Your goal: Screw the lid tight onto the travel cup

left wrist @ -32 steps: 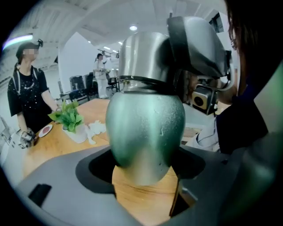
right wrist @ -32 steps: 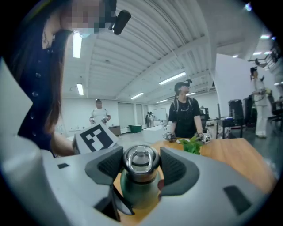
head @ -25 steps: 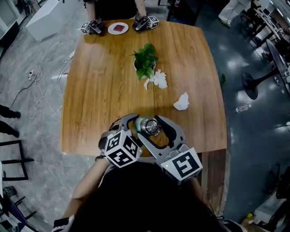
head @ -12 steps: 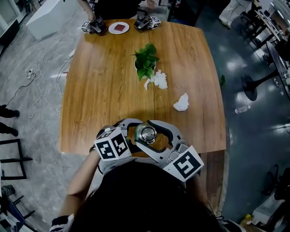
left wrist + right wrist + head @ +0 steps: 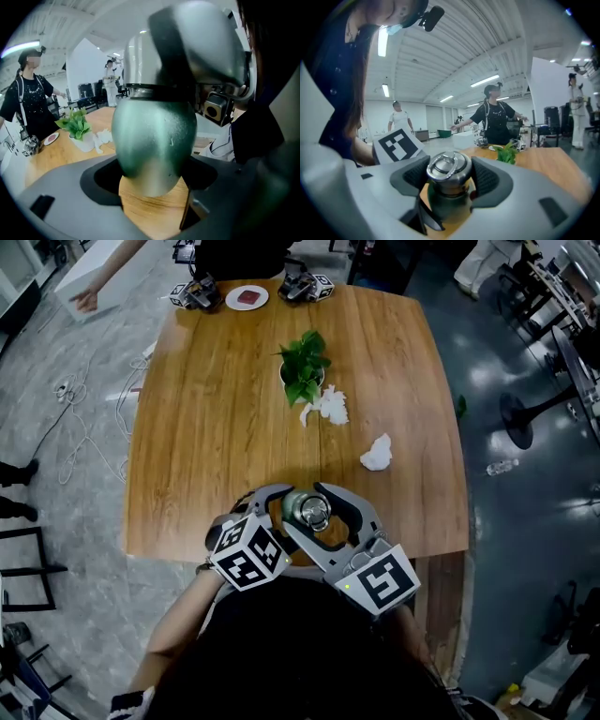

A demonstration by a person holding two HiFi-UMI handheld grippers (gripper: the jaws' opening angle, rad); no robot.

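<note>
Held the travel cup (image 5: 154, 136) at the near edge of the wooden table (image 5: 216, 427), close in front of the body. Had the left gripper (image 5: 274, 512) clamped on the cup's green metal body and the right gripper (image 5: 326, 514) clamped on the silver lid (image 5: 446, 165), ring handle on top, seated on the cup's mouth. Could not tell whether the cup's base touched the wood. Saw bare wood grain beyond, then a crumpled white tissue (image 5: 377, 453) towards the right. Past the middle, saw a small potted plant (image 5: 302, 367) with more crumpled paper (image 5: 325, 406) just beside it on its near right. Found at the far edge a small white plate (image 5: 246, 298) with something red on it, a spare gripper (image 5: 195, 294) to its left and a second spare gripper (image 5: 302, 285) to its right. Made out a person in black (image 5: 494, 117) behind that edge, one arm stretched out to the left. Noted grey polished floor (image 5: 56, 474) all round, loose cables (image 5: 80, 442) on the left, and a plastic bottle (image 5: 503, 464) and a round stand base (image 5: 525, 413) on the right. Caught, in the right gripper view, a white ribbed ceiling with strip lights (image 5: 485, 80).
</note>
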